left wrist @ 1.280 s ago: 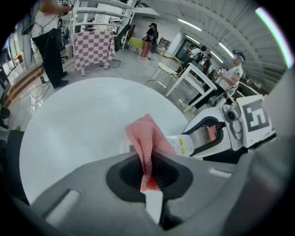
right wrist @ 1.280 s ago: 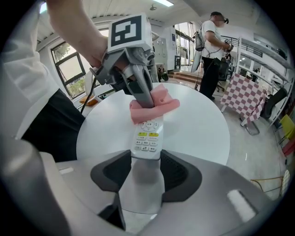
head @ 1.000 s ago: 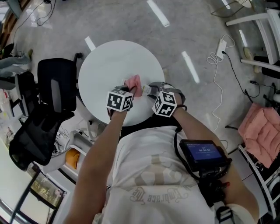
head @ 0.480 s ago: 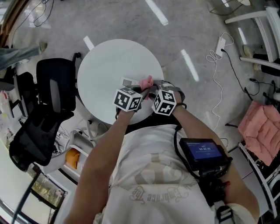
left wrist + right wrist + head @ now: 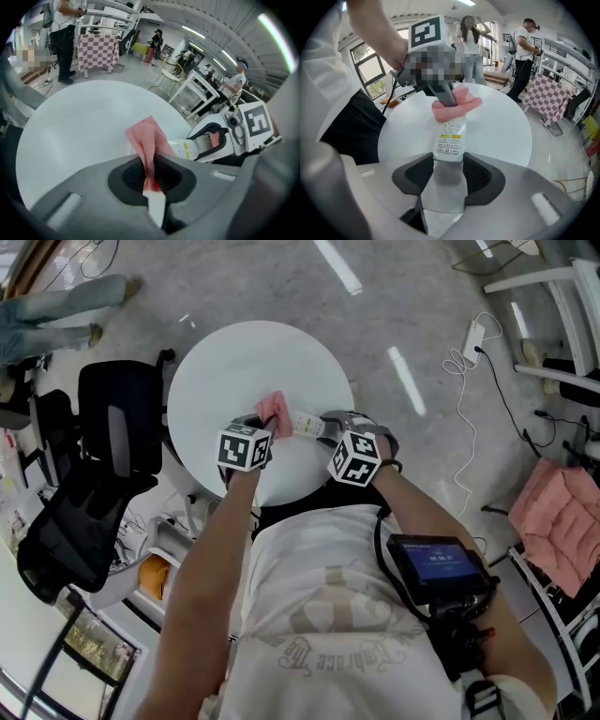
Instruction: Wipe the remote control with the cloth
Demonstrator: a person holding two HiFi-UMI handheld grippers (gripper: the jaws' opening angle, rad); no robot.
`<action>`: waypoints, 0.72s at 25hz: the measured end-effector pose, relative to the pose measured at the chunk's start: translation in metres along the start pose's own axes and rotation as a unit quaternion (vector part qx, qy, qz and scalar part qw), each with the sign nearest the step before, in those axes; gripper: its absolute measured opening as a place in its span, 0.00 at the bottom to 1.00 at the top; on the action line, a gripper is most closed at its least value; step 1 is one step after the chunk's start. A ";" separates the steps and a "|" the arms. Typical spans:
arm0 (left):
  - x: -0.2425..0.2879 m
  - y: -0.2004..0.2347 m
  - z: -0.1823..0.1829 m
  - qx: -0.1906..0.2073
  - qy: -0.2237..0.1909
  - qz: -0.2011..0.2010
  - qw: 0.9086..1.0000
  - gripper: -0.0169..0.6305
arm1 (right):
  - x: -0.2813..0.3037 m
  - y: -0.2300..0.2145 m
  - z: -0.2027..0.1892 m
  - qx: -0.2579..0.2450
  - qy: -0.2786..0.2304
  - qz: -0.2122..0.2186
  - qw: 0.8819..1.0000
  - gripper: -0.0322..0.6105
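Grey speckled flooring [image 5: 412,324] is seen around a round white bench [image 5: 234,362]. Between the jaws of the right gripper [image 5: 449,164], a white remote control with yellow buttons [image 5: 450,140] is clamped by its near end, buttons upward, with its far end projecting ahead of the gripper over the bench. That far end is covered by a pink textured cloth [image 5: 454,107]. The cloth is pinched between the closed jaws of the left gripper [image 5: 150,172], which is set opposite the right gripper, just past the remote's tip. Bare bench top is seen beyond both, and people [image 5: 474,44] are standing in the room behind.
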State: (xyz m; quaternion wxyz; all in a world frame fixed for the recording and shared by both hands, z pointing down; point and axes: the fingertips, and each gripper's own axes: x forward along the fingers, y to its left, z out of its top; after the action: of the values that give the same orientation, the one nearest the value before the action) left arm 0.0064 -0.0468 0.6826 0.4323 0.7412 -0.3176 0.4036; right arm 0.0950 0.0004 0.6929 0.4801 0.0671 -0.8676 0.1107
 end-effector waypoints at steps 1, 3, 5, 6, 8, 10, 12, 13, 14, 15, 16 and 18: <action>-0.003 0.008 -0.002 -0.012 -0.003 0.007 1.000 0.05 | 0.000 0.000 -0.001 0.000 0.002 0.000 1.000 0.37; -0.007 0.022 -0.006 -0.037 -0.009 0.017 0.999 0.05 | -0.002 0.000 -0.004 0.001 0.007 -0.002 1.000 0.37; -0.013 0.040 -0.013 -0.046 -0.008 0.029 0.998 0.05 | 0.001 0.000 -0.002 0.001 0.011 -0.005 1.000 0.37; -0.018 0.050 -0.018 -0.048 -0.005 0.038 0.998 0.05 | 0.004 0.001 0.002 0.001 0.012 -0.007 1.000 0.37; -0.027 0.063 -0.026 -0.054 -0.006 0.050 0.997 0.05 | 0.007 0.001 0.007 -0.002 0.013 -0.008 1.000 0.37; -0.032 0.060 -0.029 -0.062 -0.012 0.049 0.997 0.05 | 0.004 0.002 0.005 -0.005 0.016 -0.008 1.000 0.37; -0.033 0.050 -0.031 -0.066 -0.019 0.042 0.997 0.05 | -0.002 0.001 -0.001 -0.005 0.020 -0.009 1.000 0.38; -0.033 0.045 -0.032 -0.068 -0.025 0.040 0.997 0.05 | -0.004 0.000 -0.004 -0.004 0.021 -0.009 1.000 0.38; -0.034 0.041 -0.033 -0.070 -0.031 0.037 0.996 0.05 | -0.007 0.000 -0.005 -0.002 0.022 -0.011 1.000 0.38; -0.036 0.037 -0.034 -0.072 -0.039 0.035 0.996 0.05 | -0.008 -0.001 -0.005 0.000 0.022 -0.014 1.000 0.39; -0.038 0.034 -0.035 -0.075 -0.047 0.032 0.996 0.05 | -0.010 -0.002 -0.005 0.003 0.021 -0.017 1.000 0.40; -0.039 0.024 -0.039 -0.079 -0.062 0.023 0.995 0.05 | -0.011 -0.004 -0.005 0.009 0.021 -0.023 0.999 0.41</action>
State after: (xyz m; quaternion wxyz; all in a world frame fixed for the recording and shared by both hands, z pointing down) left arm -0.0441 -0.0173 0.6690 0.4597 0.7210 -0.3917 0.3398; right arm 0.1057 -0.0023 0.6863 0.5003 0.0885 -0.8544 0.1089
